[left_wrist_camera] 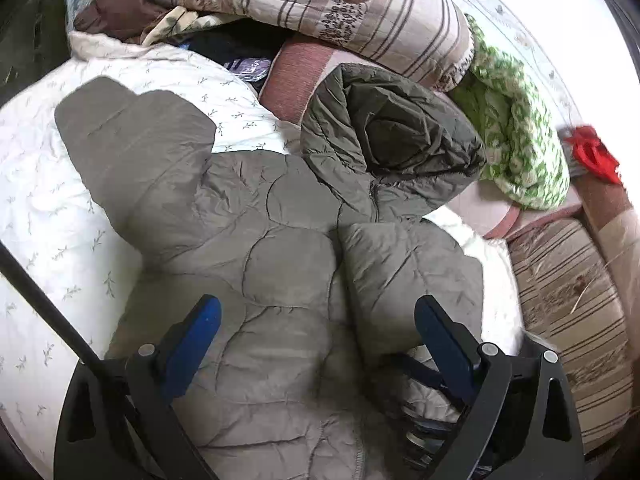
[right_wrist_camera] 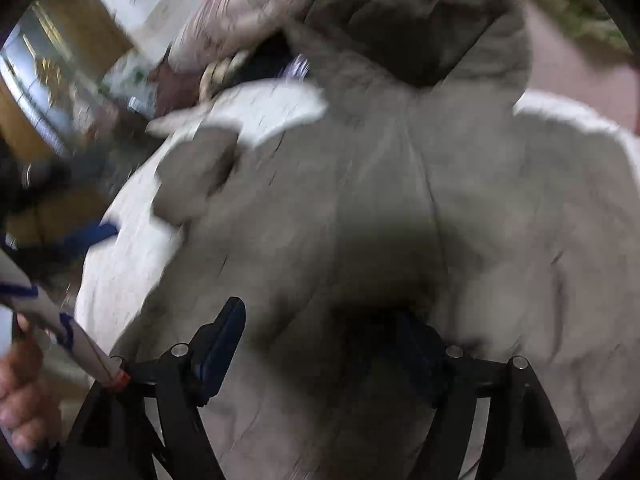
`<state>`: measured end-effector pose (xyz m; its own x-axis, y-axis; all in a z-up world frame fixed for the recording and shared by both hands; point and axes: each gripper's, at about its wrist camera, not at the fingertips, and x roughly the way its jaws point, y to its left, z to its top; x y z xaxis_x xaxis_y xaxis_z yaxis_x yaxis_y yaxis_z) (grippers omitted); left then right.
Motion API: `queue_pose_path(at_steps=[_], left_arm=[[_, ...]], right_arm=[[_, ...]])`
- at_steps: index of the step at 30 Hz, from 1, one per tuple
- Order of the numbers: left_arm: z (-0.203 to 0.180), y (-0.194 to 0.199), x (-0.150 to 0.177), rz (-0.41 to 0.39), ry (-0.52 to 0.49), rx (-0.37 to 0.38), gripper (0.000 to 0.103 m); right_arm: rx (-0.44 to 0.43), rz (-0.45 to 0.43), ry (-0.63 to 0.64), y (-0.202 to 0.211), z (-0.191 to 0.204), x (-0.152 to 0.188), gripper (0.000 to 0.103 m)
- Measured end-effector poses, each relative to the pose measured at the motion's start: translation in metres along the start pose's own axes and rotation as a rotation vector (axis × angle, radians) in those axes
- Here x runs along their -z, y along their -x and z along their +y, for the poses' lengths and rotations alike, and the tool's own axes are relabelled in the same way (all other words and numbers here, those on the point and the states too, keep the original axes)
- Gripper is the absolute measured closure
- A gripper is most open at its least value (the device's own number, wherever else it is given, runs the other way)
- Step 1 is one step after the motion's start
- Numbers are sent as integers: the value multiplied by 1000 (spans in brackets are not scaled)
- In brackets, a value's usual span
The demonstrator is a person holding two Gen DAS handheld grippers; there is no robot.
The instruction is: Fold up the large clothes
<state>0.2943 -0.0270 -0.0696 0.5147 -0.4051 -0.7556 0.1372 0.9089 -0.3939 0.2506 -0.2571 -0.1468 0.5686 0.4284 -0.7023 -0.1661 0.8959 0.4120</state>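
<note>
Right-wrist view motion-blurred; quilted jacket [right_wrist_camera: 360, 200] hem cut off, perhaps.

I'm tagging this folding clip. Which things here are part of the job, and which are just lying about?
Job:
- grey jacket
- left gripper
- right gripper

Lying about:
- striped quilt
- green blanket
- white sheet
- red item

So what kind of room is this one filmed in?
Most likely a bedroom: the grey padded jacket lies on a white sprigged bedsheet, with a striped quilt and a green patterned blanket piled behind it.
</note>
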Motion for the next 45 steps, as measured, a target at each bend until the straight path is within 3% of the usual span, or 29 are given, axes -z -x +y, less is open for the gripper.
queue_pose_path(at_steps=[3,7,9,11,12,14,17,19,20,21,23,25,28,30,31,32,34,35,38,42,45], left_arm=[[-19,-8,13,-16,-110,-92,6],[-59,-25,33,-47,-277,-208,6],[-86,-43,45,-38,-352,-258,6],[-109,-66,52,0,-406,-255,6],[-115,-75,55,10,-417,-255,6],[-132,-107,58,31,-449,-312,6],[-146,-137,60,34,-509,-330,6],[-146,-151,57,60,-524,-347,15],[-145,-152,54,68,-507,-334,32],[-140,-149,49,73,-485,-312,41],[-136,-138,41,56,-471,-307,46],[-123,-120,30,23,-428,-302,48],[-107,-89,29,-67,-395,-367,48],[-101,-77,34,-94,-394,-393,42],[-97,-74,39,-85,-385,-372,38],[-95,-76,44,-60,-372,-339,32],[-95,-89,50,-5,-366,-301,30],[-96,-94,51,7,-363,-304,30],[-104,-117,44,-7,-354,-382,30],[-128,-152,33,41,-485,-493,30],[-137,-162,30,43,-526,-492,30]], right_arm=[[41,-55,-68,48,-31,15,25],[187,-172,-312,105,-106,23,20],[121,-188,-465,114,-140,28,16],[-25,-156,-591,98,-166,37,16],[-56,-140,-625,89,-170,39,16],[-77,-122,-681,75,-179,41,17],[-89,-147,-772,66,-195,41,17],[-117,-148,-805,57,-203,38,23],[-121,-151,-823,51,-204,35,32],[-125,-154,-835,58,-209,42,36],[-155,-165,-916,56,-219,50,47],[-207,-179,-973,56,-226,53,50],[-223,-244,-991,66,-227,53,52],[-201,-290,-966,78,-222,49,52],[-188,-290,-943,80,-219,44,52],[-189,-280,-922,79,-217,41,45],[-184,-261,-924,73,-213,41,30],[-178,-254,-932,70,-213,41,28],[-191,-214,-941,58,-216,41,28],[-191,-211,-953,55,-223,46,29],[-180,-185,-969,49,-226,47,31]])
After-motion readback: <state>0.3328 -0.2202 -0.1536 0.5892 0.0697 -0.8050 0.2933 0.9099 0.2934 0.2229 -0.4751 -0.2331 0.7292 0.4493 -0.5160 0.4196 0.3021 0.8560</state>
